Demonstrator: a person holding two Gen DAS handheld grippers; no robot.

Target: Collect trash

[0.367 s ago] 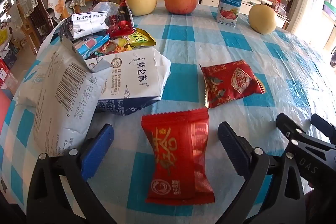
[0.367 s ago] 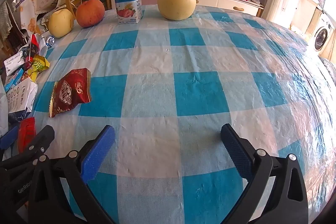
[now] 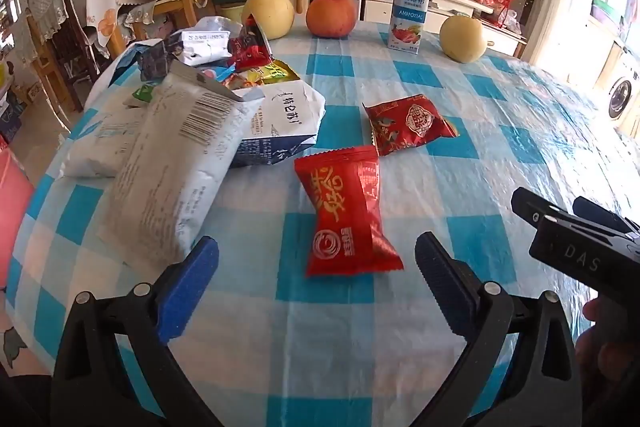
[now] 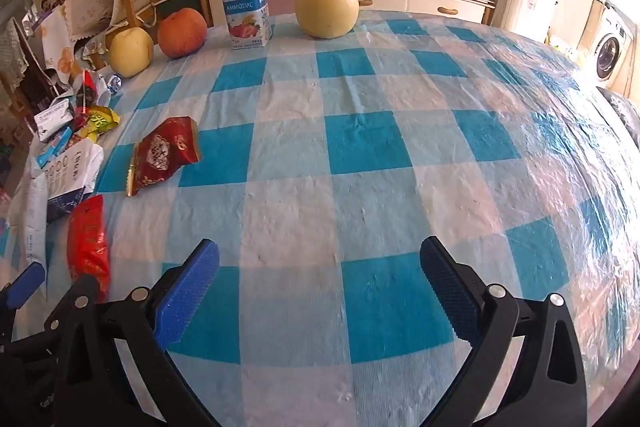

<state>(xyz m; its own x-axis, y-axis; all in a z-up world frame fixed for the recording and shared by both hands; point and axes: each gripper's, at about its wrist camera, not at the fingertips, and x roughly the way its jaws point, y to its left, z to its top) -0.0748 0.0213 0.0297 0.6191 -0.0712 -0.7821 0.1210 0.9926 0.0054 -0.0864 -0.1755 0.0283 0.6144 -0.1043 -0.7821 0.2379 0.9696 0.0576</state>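
Left view only: the left tool [image 3: 316, 267] stands wide, nothing between its blue pads; the bright red wrapper [image 3: 346, 213] lies flat just ahead of them, at lower centre of the frame. Also seen only here, at lower right: a hand [image 3: 608, 351] beside the black body of the other tool.
Right view only: the right tool [image 4: 320, 269] stands wide over bare checked cloth, holding nothing. A washing machine [image 4: 608, 53] shows at the right edge.
Trash place: the dark red wrapper [image 3: 408, 125] lies just beyond the bright red one, near but apart from it. In the right view both sit at the left side, the dark red wrapper [image 4: 164, 155] above the bright red wrapper [image 4: 88, 247].
Pile: a white pouch with barcode [image 3: 176, 171] leans on a crumpled white carton [image 3: 280, 125]; small coloured wrappers [image 3: 256, 75] lie behind, at upper left.
Far edge: two yellow pears [image 4: 328, 9], one reddish apple [image 4: 182, 33] and a yogurt bottle [image 4: 244, 1] stand in a row at the top.
Open room: the centre and right of the surface [image 4: 400, 167] are free; the left edge is crowded.
Materials: wrappers are glossy, crinkled foil with toothed ends; the cloth is blue and white squares under clear, wrinkled plastic; the pads are ribbed.
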